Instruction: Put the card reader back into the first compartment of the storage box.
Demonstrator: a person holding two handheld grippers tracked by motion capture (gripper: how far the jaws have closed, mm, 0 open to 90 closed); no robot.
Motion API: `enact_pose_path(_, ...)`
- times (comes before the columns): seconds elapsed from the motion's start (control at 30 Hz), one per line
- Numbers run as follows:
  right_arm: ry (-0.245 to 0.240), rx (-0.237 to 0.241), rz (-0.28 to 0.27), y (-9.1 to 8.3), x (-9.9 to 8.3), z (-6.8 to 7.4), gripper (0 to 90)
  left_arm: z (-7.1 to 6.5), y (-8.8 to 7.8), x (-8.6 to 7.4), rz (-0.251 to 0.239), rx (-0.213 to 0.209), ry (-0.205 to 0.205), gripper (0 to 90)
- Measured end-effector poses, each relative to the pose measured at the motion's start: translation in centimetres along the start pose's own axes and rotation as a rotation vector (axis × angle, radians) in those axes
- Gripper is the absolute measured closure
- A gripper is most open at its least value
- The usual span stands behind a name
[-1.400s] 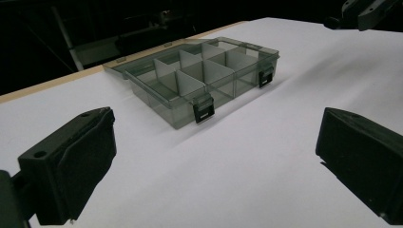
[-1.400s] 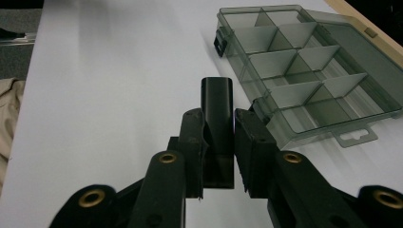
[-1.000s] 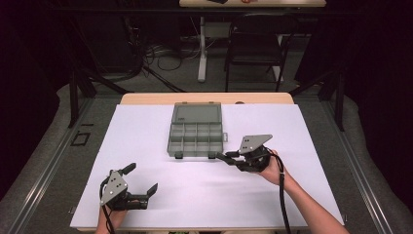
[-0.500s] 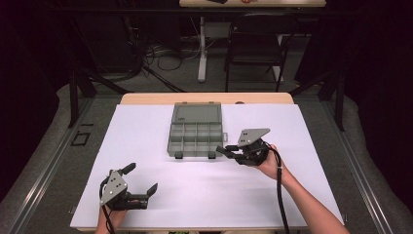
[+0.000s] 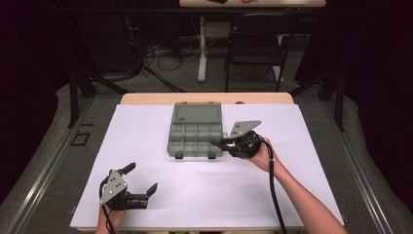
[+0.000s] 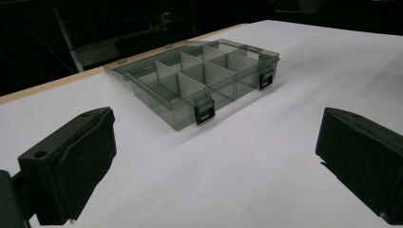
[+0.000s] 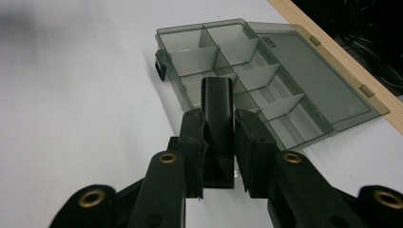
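Two grippers work over a white-covered bench (image 5: 160, 195) that carries one smoke-grey compartment box (image 5: 195, 137). The box lies open toward the far middle of the bench, its lid (image 5: 197, 112) folded flat on the side away from the person, and its two black latches (image 6: 203, 113) face the person's edge.

The right gripper (image 5: 225, 143) sits at the box's right front corner, its tip just at the box's right wall in the high view. Its jaws are closed tight on a small black block (image 7: 217, 111), which stands up between the pads. In the right gripper view, that block rises in front of the box, covering part of the near compartments, with the dividers (image 7: 274, 105) and the flat lid spreading out beyond it. Whether the block touches the box I cannot tell.

The left gripper (image 5: 142, 183) rests well apart from the box, near the bench's front left corner, held by a hand (image 5: 111, 214) at the near edge. Its jaws stand wide apart with nothing between them. In the left gripper view, the box lies ahead of it across bare white surface, seen between the two black pads (image 6: 81, 156), latches toward the camera.
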State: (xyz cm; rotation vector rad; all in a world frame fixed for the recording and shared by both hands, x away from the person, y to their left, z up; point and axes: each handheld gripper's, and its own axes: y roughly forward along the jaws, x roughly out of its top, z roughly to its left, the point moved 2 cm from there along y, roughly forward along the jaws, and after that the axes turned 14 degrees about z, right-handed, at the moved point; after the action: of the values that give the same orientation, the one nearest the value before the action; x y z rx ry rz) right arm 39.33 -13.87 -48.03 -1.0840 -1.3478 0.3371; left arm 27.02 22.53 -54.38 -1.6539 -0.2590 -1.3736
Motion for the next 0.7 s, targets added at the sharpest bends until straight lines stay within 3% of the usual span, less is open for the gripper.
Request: enact_pose_path(0.7, -0.002, -0.017, 0.017, 1.0, 1.8, -0.6, 74.0, -0.1, 0.0, 0.0, 0.001, 0.001, 0.004, 0.0)
